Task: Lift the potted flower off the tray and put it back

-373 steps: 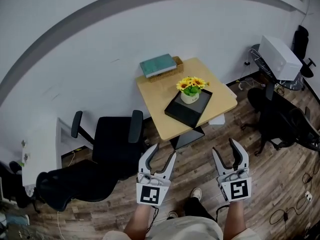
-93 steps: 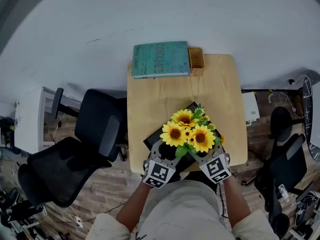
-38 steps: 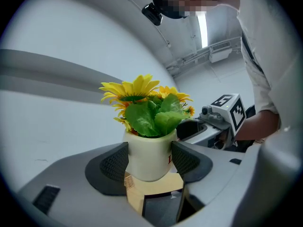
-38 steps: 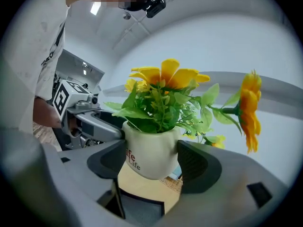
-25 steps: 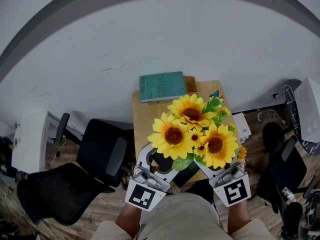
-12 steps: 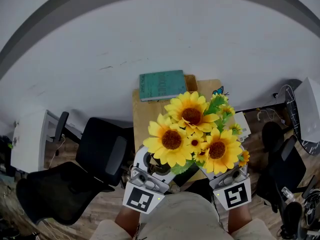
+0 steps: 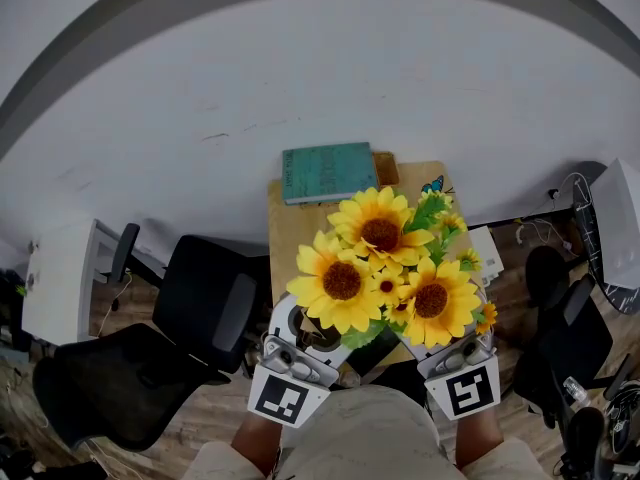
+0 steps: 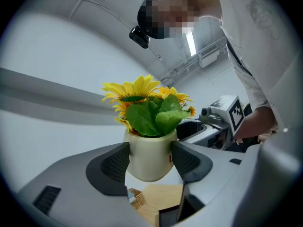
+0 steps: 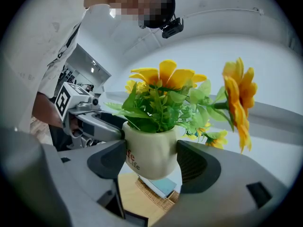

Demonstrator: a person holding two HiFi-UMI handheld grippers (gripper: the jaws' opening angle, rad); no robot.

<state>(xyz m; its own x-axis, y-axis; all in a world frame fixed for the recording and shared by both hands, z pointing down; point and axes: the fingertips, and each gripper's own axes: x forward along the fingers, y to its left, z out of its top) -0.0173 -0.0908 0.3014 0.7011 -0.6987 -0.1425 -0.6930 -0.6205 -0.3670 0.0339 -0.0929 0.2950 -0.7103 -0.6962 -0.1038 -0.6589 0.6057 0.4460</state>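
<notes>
A small wooden table (image 7: 288,218) is standing against a white wall at frame centre, over wood flooring, with black office chairs (image 7: 195,313) at lower left. It is carrying 1 teal book (image 7: 328,171) and 1 black tray (image 8: 167,217). 1 potted flower (image 7: 385,268), showing 3 large blooms, is hanging above the tray. 2 grippers are reaching in from the bottom edge, the left gripper (image 8: 150,161) and right gripper (image 9: 152,161) each clamping the cream pot's sides.
</notes>
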